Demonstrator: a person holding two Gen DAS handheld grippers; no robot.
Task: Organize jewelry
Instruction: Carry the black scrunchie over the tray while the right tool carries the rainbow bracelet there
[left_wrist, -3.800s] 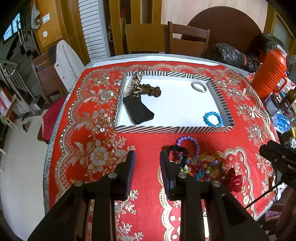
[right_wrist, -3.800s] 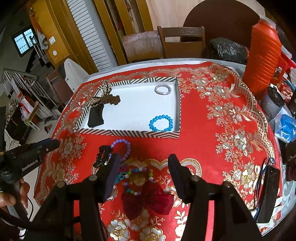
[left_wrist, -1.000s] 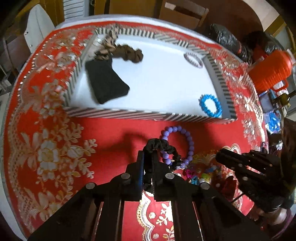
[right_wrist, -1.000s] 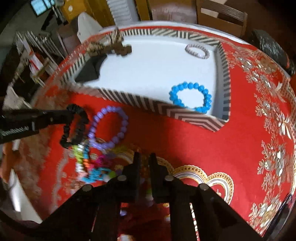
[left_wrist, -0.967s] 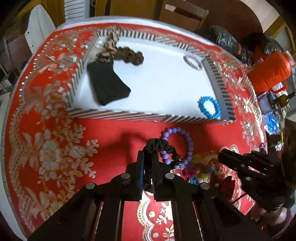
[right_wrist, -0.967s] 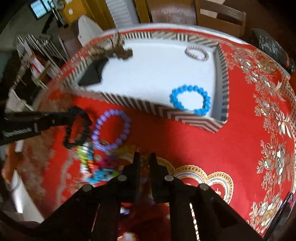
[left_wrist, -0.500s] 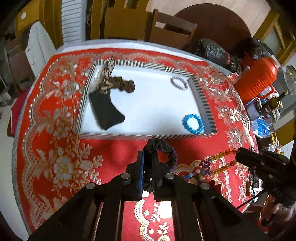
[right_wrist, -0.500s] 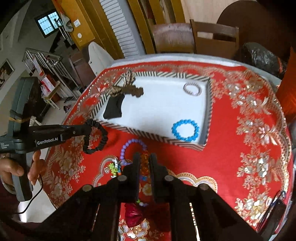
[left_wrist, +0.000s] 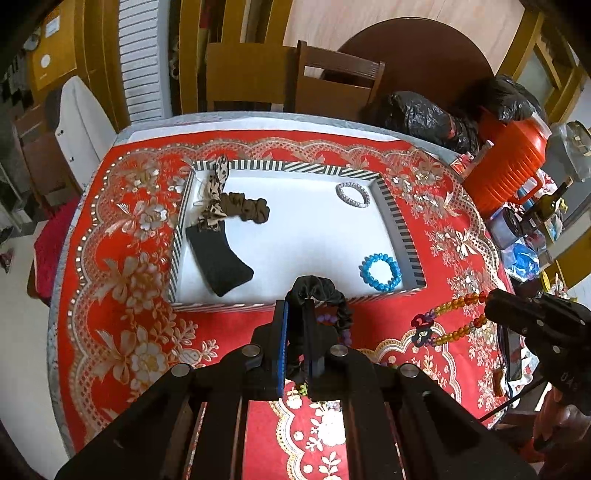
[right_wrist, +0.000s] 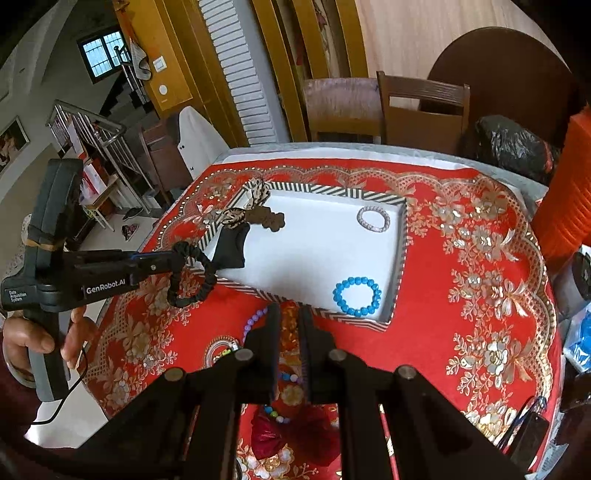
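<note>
Left tongs (left_wrist: 297, 332) clamped on the black scrunchie (left_wrist: 320, 293) — striped tray (left_wrist: 397, 225) straight ahead, just past its near wall (right tongs (right_wrist: 289, 325) grip a bead strand (left_wrist: 456, 320), farther off).

Both grippers are built from matte black plastic, nothing fancy. On the left gripper (left_wrist: 298, 334), blue pads are seen lining the fingers (left_wrist: 281, 332), and round silver screw heads are dotted across the linkage arms. The same silver screws are found on the right gripper (right_wrist: 289, 328). In the right wrist view, white "GenRobot.AI" lettering is printed on the left unit's body at 9 o'clock, a tan band is wrapped round its grey handle, and a thin black cable trails below a bare-skinned hand (right_wrist: 35, 338).
</note>
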